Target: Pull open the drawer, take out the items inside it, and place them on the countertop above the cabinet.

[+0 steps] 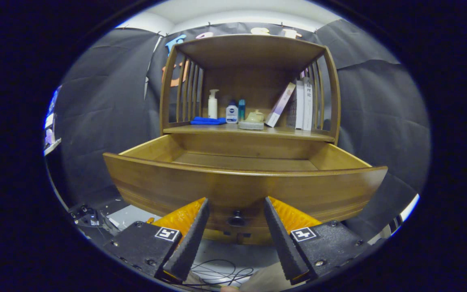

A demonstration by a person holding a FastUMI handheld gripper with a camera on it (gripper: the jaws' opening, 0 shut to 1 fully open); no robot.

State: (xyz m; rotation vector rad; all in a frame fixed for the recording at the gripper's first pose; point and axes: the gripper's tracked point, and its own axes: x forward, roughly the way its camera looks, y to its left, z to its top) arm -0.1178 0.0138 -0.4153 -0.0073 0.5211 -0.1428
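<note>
The wooden drawer [241,186] is pulled out toward me, and the part of its floor that I can see is bare. Its small dark knob [236,219] sits on the front panel, in the gap between my fingers. My gripper [236,202] is open, with its tips just in front of the drawer front and nothing held. Above the drawer, the cabinet's countertop [290,133] carries a white pump bottle [213,104], a blue cloth [207,121], two small bottles [232,113], a pale teapot [254,117] on a pad, and leaning books [298,105].
Slatted wooden sides and a top board frame the shelf space. Black cloth walls surround the cabinet. Cables [217,273] lie on the floor below the fingers, and some dark hardware [87,217] sits low on the left.
</note>
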